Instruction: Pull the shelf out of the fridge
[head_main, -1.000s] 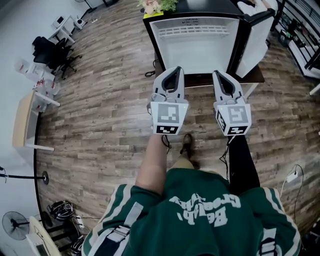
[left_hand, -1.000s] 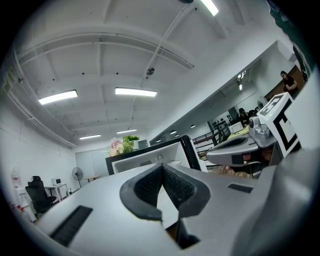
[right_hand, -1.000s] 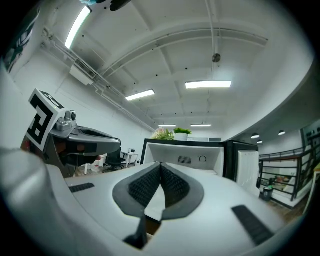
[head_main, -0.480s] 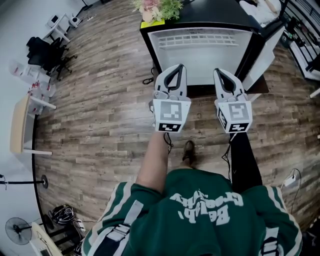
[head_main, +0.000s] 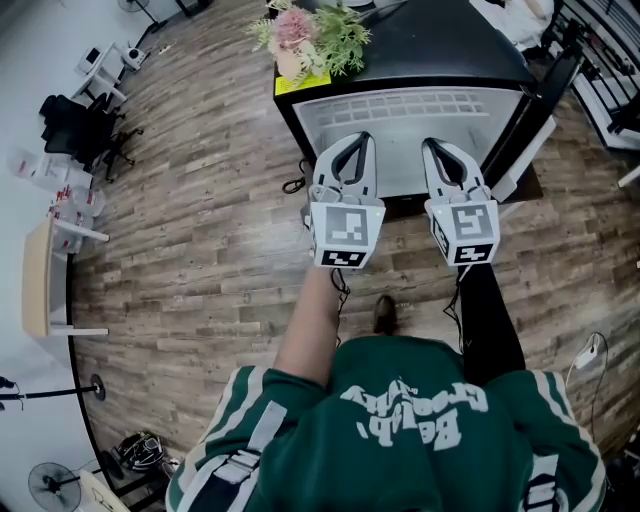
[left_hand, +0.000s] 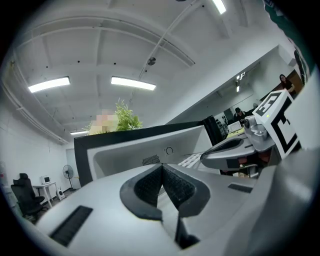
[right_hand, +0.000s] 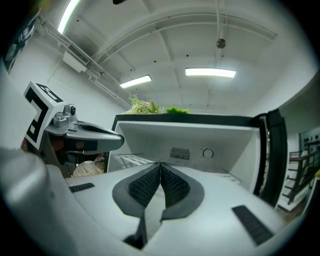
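A small black fridge stands open ahead of me, its white inside facing me. A white wire shelf lies across the inside; it also shows as the wire shelf in the right gripper view and the wire shelf in the left gripper view. My left gripper and right gripper hover side by side just in front of the opening, apart from the shelf. The left gripper has its pads pressed together on nothing. The right gripper is shut and empty as well.
The fridge door hangs open at the right. A potted plant sits on the fridge's top left corner. Office chairs and a light table stand far left on the wood floor. A rack is at the right.
I have stepped closer to the fridge, which now fills more of the view. Both grippers have moved forward to the opening, still shut.
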